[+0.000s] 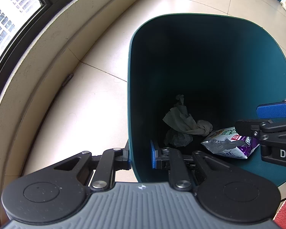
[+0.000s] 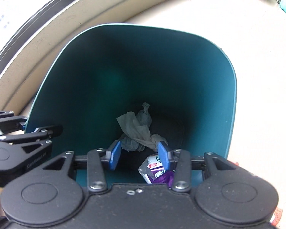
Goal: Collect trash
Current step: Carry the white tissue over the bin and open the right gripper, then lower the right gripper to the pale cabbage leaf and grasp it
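**Gripper clamps bin wall**

The left gripper [image 1: 141,157] pinches the teal bin's [image 1: 257,61] near wall, one finger either side. The right gripper [image 2: 139,157] hangs spread wide over the bin, grasping nothing. Inside the bin lie crumpled tissues [image 2: 137,131] and a purple snack wrapper [image 1: 232,143].

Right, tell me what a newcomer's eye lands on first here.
First, the big teal bin that fills both views, standing on a pale tiled floor by a window. Next, the trash at its bottom: crumpled grey tissues and a purple-and-silver snack wrapper beside them. Then the left gripper, its jaws astride the bin's near wall, and the right gripper, open above the trash.
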Motion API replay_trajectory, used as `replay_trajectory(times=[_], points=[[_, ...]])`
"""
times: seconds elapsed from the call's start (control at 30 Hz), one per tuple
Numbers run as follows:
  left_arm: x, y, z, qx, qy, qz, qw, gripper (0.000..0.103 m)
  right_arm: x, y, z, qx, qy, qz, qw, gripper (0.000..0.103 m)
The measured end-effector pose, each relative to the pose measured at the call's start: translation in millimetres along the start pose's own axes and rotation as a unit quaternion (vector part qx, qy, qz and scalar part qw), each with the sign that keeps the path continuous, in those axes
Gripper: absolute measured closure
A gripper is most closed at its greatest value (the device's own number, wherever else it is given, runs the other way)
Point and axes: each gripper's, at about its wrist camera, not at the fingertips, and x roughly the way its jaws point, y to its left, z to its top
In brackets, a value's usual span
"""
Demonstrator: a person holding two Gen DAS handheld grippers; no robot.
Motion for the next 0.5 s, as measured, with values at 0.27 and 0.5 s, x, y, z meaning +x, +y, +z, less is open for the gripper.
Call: replay_trajectory(times=[0.27,0.5], points=[[0.9,0.8,0.3,0.000,0.001,0.005,1.0000,0.085,-68.5,-28.0,-0.8,0.012,-0.055,0.021,0.998,0.051],[2.5,-1.9,0.2,0.002,0.002,0.011,0.9999,0.085,-80.7,-89.6,-26.3,0.075,-0.064,-0.013,0.995,0.045]])
